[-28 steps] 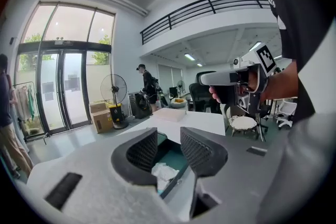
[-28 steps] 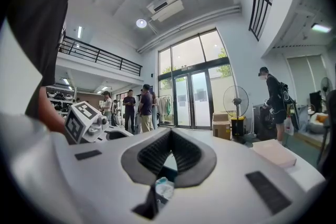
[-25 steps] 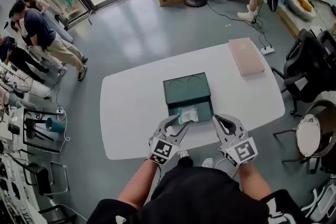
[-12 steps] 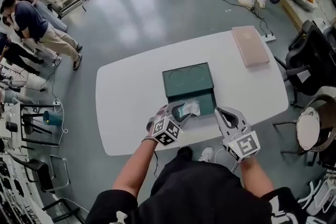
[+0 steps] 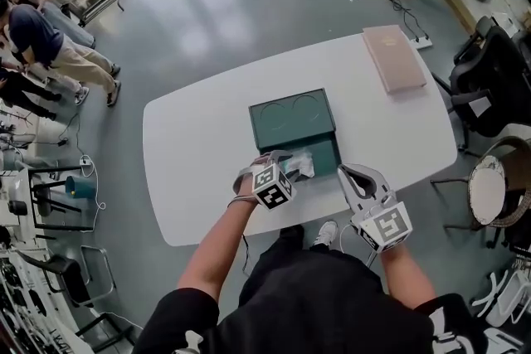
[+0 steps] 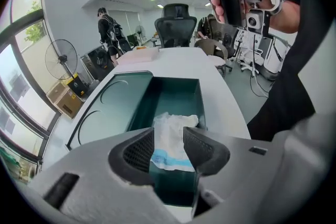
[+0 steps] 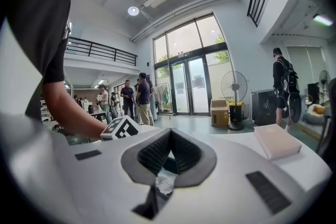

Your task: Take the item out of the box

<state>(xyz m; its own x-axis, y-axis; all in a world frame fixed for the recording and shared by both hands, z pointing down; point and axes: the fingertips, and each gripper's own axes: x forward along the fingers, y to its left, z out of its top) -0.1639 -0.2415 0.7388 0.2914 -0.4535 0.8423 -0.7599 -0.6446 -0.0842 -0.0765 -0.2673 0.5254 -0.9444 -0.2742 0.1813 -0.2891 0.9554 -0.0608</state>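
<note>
Item [image 6: 173,136], white and crumpled, lying in the near half of the open green box [image 6: 176,96] on the white table [image 5: 199,170].
Framed between the jaws of the left gripper [image 6: 168,148], apart yet closing, neither pad pressing on it; to the right of the box, over the table's near edge, right gripper [image 7: 170,134] with jaws tip to tip, pinching nothing.

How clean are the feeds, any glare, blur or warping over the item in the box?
Head view: sharp, evenly lit, edges bowed; the left tongs cover part of the packet. Left gripper view: heavy fisheye, dark corners, closing tongs soft up close, packet crisp between them in the box. Right gripper view: bright windows behind, right tongs blurred up close.
</note>
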